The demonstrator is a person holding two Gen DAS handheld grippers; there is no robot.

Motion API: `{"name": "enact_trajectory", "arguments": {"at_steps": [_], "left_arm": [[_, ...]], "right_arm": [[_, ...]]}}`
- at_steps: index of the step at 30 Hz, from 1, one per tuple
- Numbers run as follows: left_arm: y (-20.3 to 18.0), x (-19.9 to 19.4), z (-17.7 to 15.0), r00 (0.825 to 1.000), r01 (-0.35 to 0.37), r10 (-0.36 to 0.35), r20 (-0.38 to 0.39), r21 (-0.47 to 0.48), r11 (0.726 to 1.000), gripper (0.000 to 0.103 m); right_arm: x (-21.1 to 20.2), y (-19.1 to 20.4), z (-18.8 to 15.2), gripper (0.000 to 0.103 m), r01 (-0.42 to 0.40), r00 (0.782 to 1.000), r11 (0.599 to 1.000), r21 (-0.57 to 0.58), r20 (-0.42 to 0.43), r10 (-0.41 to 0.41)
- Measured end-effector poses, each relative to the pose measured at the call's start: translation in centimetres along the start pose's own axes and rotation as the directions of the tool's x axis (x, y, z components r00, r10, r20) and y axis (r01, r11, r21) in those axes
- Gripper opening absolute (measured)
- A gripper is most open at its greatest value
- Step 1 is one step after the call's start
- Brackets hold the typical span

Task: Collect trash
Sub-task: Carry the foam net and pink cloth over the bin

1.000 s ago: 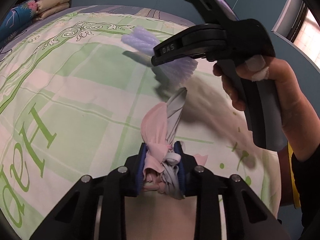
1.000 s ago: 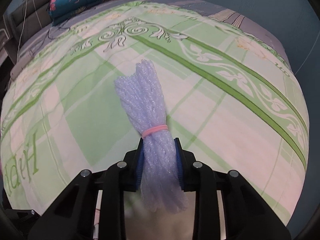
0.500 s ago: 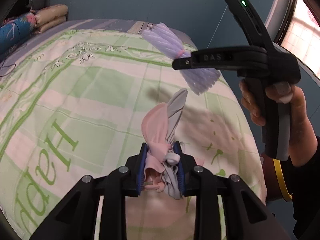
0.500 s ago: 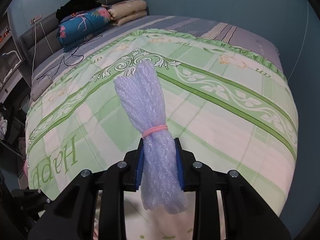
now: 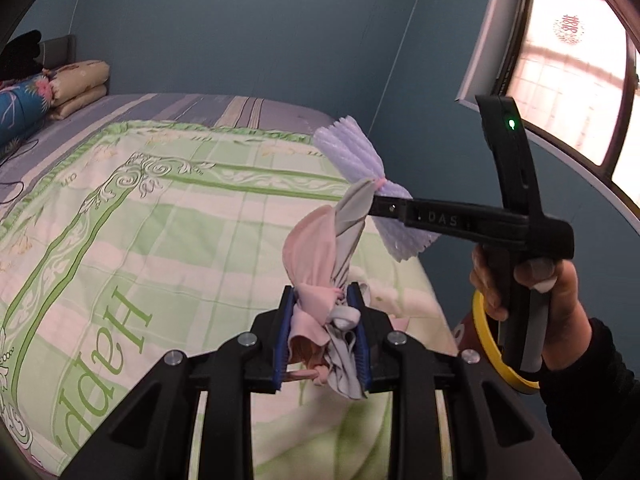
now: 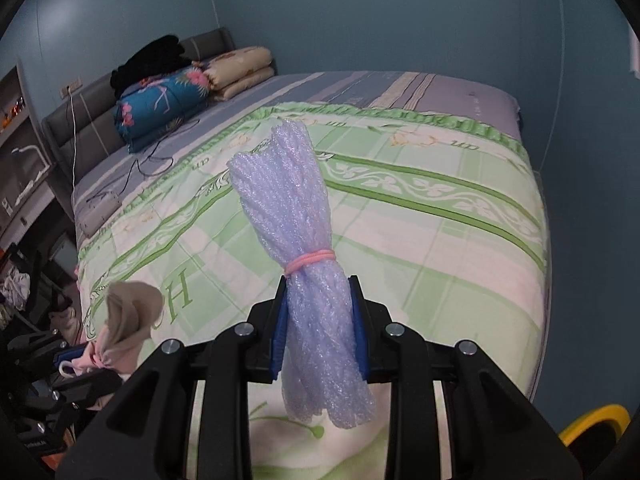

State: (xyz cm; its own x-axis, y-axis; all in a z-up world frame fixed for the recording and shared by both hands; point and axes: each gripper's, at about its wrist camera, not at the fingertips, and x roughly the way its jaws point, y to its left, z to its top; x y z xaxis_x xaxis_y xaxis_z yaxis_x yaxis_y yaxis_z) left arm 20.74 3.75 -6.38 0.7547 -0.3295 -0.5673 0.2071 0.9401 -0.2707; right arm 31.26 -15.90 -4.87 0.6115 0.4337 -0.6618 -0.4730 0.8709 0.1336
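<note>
- Left hand-held gripper (image 5: 323,334): blue pads pinch a knotted bundle of pink and grey cloth (image 5: 320,256), whose loose end stands up above the pads, clear of the bed.
- Right hand-held gripper (image 6: 319,330): blue pads pressed against a roll of lilac foam netting (image 6: 298,240), bound at mid-length by a pink elastic band (image 6: 310,261); one end fans out above the pads, the other hangs below them.
- Right hand (image 5: 540,300): seen from the left wrist, wrapped around the gripper's handle, in a dark sleeve (image 5: 592,392); a green light (image 5: 511,123) glows on the upright part.
- Bed (image 6: 420,240): below both bundles, covered by a green and white checked quilt with a scroll border and green lettering.
- Head of the bed: folded bedding (image 6: 164,100), blue floral and beige, with dark clothing on top.
- Yellow rim (image 5: 488,344): partly visible beside the bed's near corner, behind the right hand; what it belongs to cannot be told.
- Window (image 5: 568,60): bright, at upper right of the left wrist view.
</note>
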Motion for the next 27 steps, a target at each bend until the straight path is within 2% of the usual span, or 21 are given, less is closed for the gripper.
{"name": "enact_trajectory", "arguments": {"at_steps": [8,14,20,27], "left_arm": [[-4.0,-3.4,0.5,0.996,0.056,-0.059,0.06,0.065,0.996,0.025],[-7.4,-4.9,1.0,0.991,0.086,-0.099,0.094,0.128,0.988,0.025],[-10.6,-4.5,1.5,0.987,0.106,-0.126,0.097,0.186,0.977,0.025],[-15.7,-2.6,2.1,0.982,0.141,-0.168,0.087,0.257,0.956,0.025]], "right_arm": [[-6.8,-2.4,-2.1,0.026,0.061,0.993,0.996,0.063,0.097,-0.067],[-11.4,-4.6,-3.7,0.026,0.104,0.977,0.983,0.151,0.168,-0.129],[-16.7,-7.5,-6.4,0.026,0.18,0.935,0.946,0.27,0.252,-0.25],[-21.6,-10.7,-10.4,0.026,0.283,0.874,0.886,0.368,0.281,-0.396]]}}
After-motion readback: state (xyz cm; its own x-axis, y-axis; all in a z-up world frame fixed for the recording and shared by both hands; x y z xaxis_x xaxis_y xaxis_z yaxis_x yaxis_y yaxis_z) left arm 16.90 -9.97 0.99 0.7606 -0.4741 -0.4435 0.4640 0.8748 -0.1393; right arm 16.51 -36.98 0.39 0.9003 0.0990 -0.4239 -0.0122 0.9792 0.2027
